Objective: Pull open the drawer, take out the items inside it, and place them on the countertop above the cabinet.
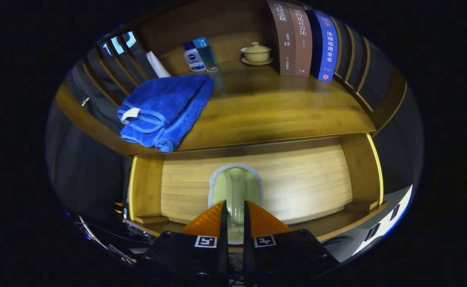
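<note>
The wooden drawer (309,179) stands pulled open below the countertop (269,107). A pale green cloth with a grey edge (236,183) is pinched between my two fingers and sticks out ahead of them over the drawer floor. My gripper (235,205) is shut on it, with the jaws close together on either side of the cloth. A folded blue towel (165,107) lies on the countertop's left front corner and slightly overhangs the drawer. The rest of the drawer floor that shows is bare wood.
At the back of the countertop stand two small bottles (200,56), a white tube (157,64), a lidded cream cup on a saucer (256,53) and several upright books (307,40). Slatted wooden sides flank the countertop. The countertop's middle and right front are bare wood.
</note>
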`<state>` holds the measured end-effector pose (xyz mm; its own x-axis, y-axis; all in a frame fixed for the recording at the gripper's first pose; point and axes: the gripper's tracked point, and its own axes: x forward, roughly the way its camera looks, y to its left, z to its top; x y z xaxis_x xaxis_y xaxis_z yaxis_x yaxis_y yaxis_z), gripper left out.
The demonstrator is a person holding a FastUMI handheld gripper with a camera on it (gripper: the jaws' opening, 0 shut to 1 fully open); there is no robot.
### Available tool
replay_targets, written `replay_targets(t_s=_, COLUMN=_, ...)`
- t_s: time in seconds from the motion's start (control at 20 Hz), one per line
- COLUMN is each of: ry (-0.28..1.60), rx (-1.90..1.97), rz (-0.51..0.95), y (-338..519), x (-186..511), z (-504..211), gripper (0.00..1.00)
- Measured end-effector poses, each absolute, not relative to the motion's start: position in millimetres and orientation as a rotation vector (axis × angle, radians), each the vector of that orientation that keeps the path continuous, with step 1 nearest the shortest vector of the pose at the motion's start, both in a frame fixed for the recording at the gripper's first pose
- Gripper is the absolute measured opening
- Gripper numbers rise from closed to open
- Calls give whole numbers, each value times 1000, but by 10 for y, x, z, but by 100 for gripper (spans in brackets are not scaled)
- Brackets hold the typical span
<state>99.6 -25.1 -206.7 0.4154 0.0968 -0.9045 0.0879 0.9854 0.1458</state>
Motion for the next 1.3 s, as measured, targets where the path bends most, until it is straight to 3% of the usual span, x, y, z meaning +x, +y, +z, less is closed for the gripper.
replay_targets(t_s=0.25, ry=1067, rx=128, rz=-30, y=-390, x=1540, z=-1738, gripper=18)
replay_targets(t_s=0.6, ry=1065, rx=56, rz=-85, y=-569, x=2515, z=-1950, gripper=18)
replay_targets(t_s=1.0, ry=1096, rx=41, rz=-104, y=-657, x=2885, z=-2136, gripper=19)
replay_targets(t_s=1.3, ry=1068, rx=22, rz=-54, y=-526, x=2823, z=-1985, gripper=62)
